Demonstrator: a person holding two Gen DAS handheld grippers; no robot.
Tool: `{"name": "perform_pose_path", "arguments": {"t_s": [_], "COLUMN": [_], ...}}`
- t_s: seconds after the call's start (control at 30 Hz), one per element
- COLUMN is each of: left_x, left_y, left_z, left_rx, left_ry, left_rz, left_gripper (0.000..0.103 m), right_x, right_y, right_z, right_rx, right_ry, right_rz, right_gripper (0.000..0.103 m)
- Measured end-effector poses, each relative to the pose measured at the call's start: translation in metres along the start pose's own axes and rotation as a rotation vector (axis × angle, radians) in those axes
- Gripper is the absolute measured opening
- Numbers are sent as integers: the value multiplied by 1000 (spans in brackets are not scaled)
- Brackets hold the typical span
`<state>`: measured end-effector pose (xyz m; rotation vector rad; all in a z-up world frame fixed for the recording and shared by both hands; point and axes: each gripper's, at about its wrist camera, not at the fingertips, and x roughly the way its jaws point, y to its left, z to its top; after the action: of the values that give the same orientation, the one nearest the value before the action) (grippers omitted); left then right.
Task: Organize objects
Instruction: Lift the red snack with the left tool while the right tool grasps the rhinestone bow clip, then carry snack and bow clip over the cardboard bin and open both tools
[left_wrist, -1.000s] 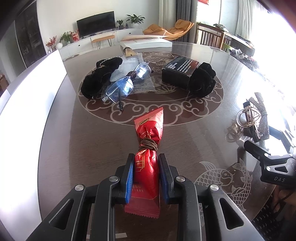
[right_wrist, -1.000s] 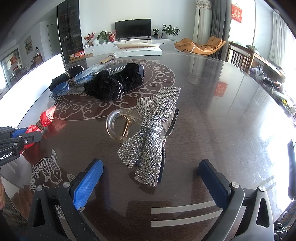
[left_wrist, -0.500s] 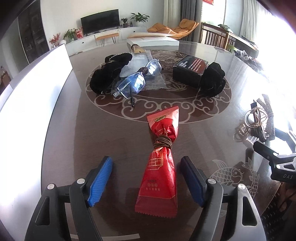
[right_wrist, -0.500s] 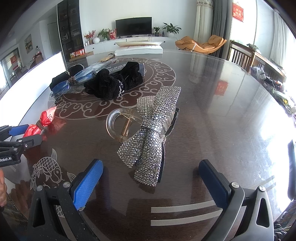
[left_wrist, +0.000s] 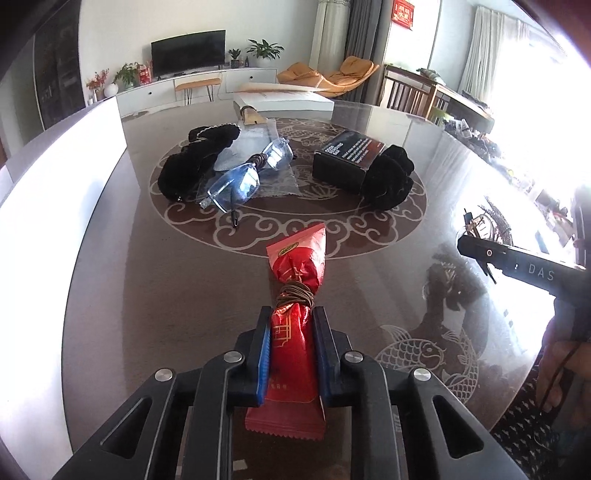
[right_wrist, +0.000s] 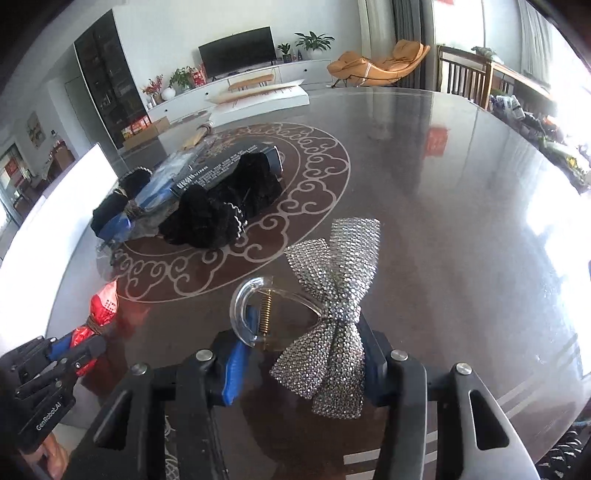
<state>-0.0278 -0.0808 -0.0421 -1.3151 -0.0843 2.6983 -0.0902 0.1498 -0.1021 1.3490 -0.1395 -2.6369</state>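
Note:
A red snack packet, tied at its waist with a brown band, lies on the dark round table. My left gripper is shut on its near half, the blue pads pressing both sides. In the right wrist view a silver rhinestone bow hair clip with a clear claw sits between the pads of my right gripper. Its jaws are closing, and the pads touch the claw on one side and the bow on the other. The left gripper and the packet show at the lower left of that view.
In the table's patterned centre lie blue-tinted glasses on clear plastic, a black box, a black scrunchie and another black fuzzy item. A white flat box sits at the far edge. A hand holds the right gripper.
The left jaws opened off the red packet half a second ago and have shut on it again. The right jaws went from wide open to closed around the bow hair clip.

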Motion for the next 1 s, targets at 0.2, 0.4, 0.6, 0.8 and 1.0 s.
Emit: {"name": "perform_pose_path", "arguments": {"t_s": [0.2, 0.4, 0.6, 0.8, 1.0], "left_x": [-51, -132, -173, -165, -163], "left_y": [25, 82, 185, 273, 305], "left_z": [11, 33, 16, -12, -29], "left_rx": [-91, -169, -279, -409, -568], "left_ry": [-87, -237, -231, -90, -93], "left_rz": [-89, -51, 223, 419, 472], "left_gripper": [20, 20, 20, 22, 92], "right_x": [-31, -57, -57, -23, -7], "right_y": [15, 117, 273, 400, 419], "right_z": [8, 36, 53, 36, 23], "right_rx": [-13, -141, -324, -477, -544], "right_ry": [18, 0, 75, 214, 225], "right_rz": [109, 311, 604, 691, 605], "right_gripper": [50, 50, 50, 52, 82]}}
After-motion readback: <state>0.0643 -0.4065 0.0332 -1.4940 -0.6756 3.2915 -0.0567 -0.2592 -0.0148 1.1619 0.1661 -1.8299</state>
